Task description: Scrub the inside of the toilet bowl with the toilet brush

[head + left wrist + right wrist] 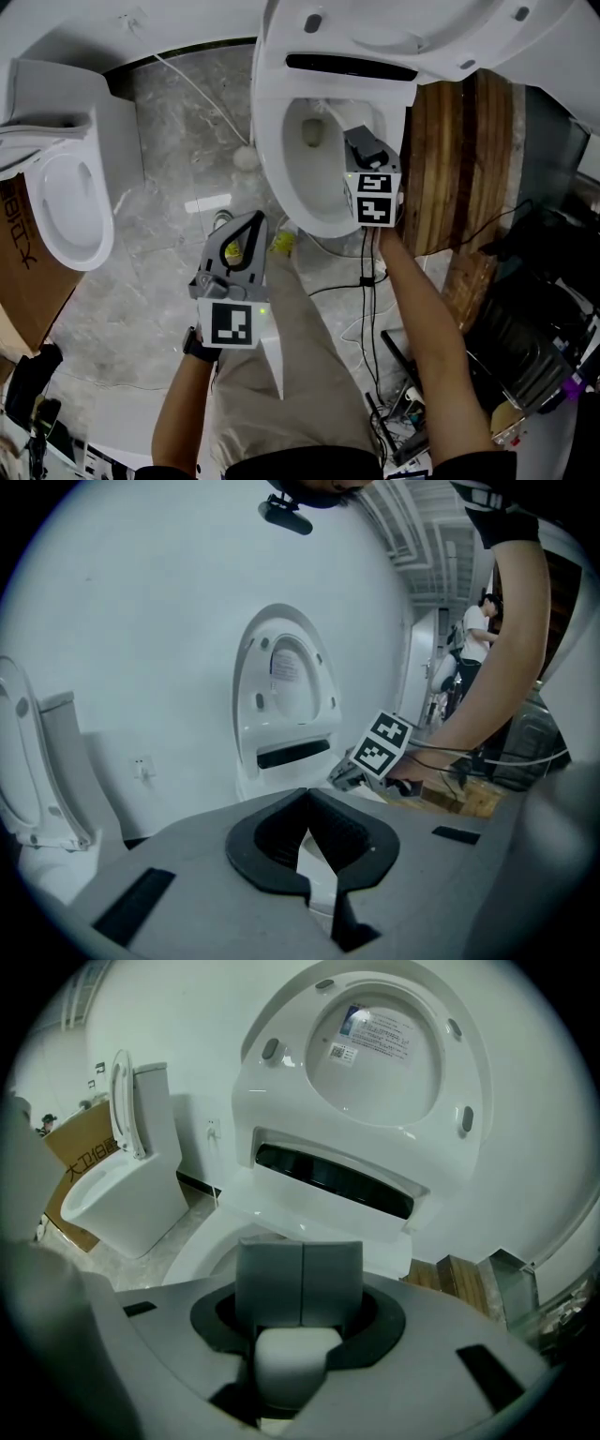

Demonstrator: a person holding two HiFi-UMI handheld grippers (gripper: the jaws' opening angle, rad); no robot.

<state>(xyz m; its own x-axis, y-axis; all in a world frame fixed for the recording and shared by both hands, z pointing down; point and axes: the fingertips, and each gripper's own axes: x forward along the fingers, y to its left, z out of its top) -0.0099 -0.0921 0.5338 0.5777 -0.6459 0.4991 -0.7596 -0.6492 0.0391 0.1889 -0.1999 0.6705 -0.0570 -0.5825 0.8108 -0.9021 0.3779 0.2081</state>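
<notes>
The right gripper point(300, 1283) has its two grey pads pressed together. A pale, round-ended stub sits clamped at their base, which I take to be the top of the white plastic toilet brush handle point(292, 1358). In the head view this gripper point(361, 142) hangs over the open white ceramic toilet bowl point(267, 141) and points down into it. That suits holding the brush by its end so the head can reach the inner wall, but the bristles are hidden in every view. The left gripper point(306, 803) is closed on nothing, its dark jaw tips meeting with only the toilet showing through the gap below them. It is held low beside the person's leg point(246, 234), well apart from the bowl, probably to keep out of the way. The glossy white seat and lid point(375, 1044) are raised against the plain white wall point(141, 621), leaving the bowl open. The floor is grey marbled stone point(169, 159). A second white toilet point(66, 206) stands to the left next to a brown cardboard box point(14, 253). To the right of the bowl are a striped brown wooden panel point(459, 159) and loose black cables point(370, 281).
</notes>
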